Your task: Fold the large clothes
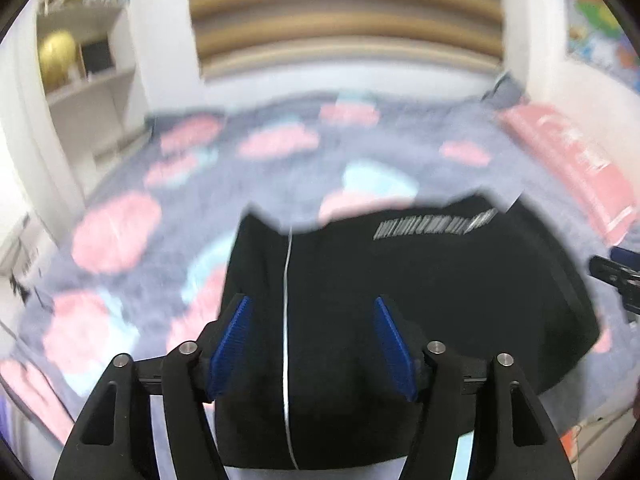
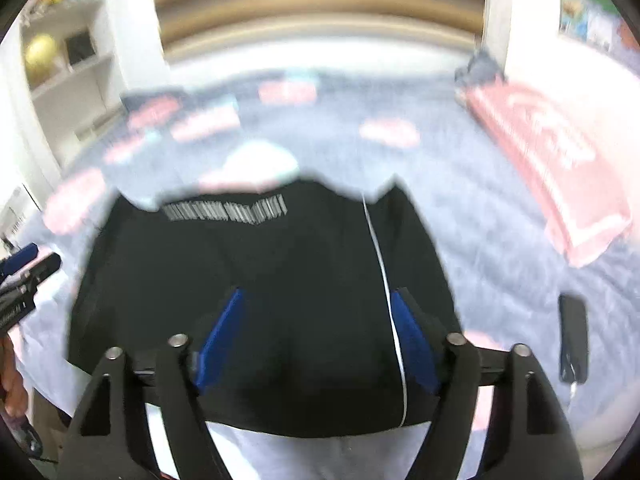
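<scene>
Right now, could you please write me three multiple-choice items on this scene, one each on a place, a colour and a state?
1. Where does the black garment lie?
A. on the patterned blanket
B. on a shelf
C. on a chair

2. What colour is the folded cloth near the wall?
A. green
B. pink
C. yellow

3. How does the left claw stand?
A. clamped on the garment
B. open, above the garment
C. shut on a phone

Answers: 1 A, the blanket shows all around it; 2 B, it is plainly pink; 3 B, the blue pads stand wide apart with no fabric pinched.
</scene>
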Tool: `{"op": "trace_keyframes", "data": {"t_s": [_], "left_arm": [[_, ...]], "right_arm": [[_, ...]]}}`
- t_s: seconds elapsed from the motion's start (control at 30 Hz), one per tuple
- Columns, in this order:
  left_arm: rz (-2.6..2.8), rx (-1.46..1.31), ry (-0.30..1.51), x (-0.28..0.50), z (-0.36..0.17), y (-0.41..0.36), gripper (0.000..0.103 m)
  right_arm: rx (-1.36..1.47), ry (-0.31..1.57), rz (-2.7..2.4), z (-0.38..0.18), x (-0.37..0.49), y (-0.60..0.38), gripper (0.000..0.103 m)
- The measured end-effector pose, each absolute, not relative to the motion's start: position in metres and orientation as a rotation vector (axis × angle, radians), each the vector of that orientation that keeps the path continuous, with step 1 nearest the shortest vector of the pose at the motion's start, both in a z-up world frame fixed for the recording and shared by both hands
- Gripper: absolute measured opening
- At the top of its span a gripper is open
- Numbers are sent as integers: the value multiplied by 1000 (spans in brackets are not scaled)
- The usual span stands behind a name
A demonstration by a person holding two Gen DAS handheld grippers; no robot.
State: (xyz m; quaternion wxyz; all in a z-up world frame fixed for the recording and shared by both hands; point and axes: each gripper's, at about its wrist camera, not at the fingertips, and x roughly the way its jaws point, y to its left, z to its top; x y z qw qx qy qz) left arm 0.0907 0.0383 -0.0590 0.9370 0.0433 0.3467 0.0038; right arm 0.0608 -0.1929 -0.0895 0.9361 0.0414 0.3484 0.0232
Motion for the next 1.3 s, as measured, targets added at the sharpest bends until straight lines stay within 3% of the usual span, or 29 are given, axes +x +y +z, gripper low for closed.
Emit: {"op": "trace_keyframes", "data": {"t_s": [0.1,0.37,0.6,1.3], "left_arm": [[-27,99,569,59,-1,26,81],[-3,85,479,8,55,0,81],[9,104,422,-13,37,-14,81],[84,-43,569,12,-12,16,81]], "right_arm": [[71,613,58,-37,39,-182,85],[14,473,46,13,-14,-147,93],[-9,468,62,-3,-27,-134,93],[14,638,102,-65,7,-127,93]]}}
